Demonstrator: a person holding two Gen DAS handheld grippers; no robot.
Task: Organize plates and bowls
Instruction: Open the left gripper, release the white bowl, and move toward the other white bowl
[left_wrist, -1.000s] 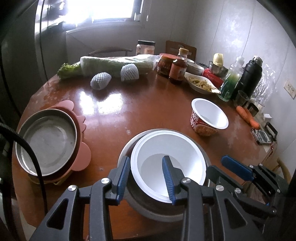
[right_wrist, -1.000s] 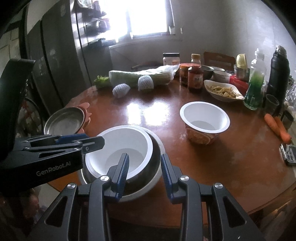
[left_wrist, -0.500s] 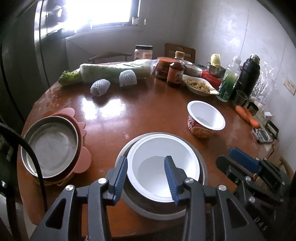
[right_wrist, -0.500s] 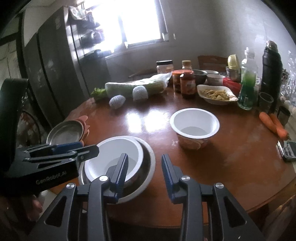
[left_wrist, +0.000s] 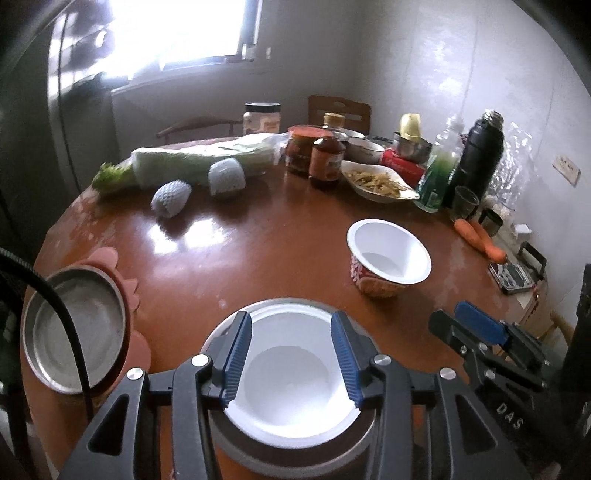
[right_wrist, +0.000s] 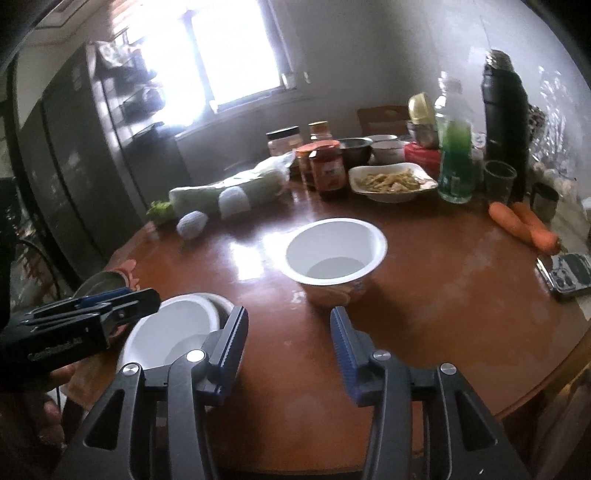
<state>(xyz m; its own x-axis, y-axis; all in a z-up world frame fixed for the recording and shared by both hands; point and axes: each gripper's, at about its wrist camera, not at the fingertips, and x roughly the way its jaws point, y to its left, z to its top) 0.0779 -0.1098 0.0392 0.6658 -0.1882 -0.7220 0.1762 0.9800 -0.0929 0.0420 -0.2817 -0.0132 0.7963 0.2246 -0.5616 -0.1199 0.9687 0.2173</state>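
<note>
A white bowl sits nested in a steel bowl at the table's near edge. My left gripper is open above it, a finger on each side, holding nothing. A second white bowl with a red printed side stands alone to the right. My right gripper is open and empty, just short of that bowl. A steel plate lies on a pink plate at the left. The nested bowls and the left gripper show in the right wrist view.
The far side of the brown round table holds cabbage, two netted fruits, sauce jars, a dish of food, a green bottle, a black flask, carrots and a small device.
Both grippers have drawn back and up from the nested bowls. The right gripper has swung right and now faces the lone white bowl. The bowls have not moved.
</note>
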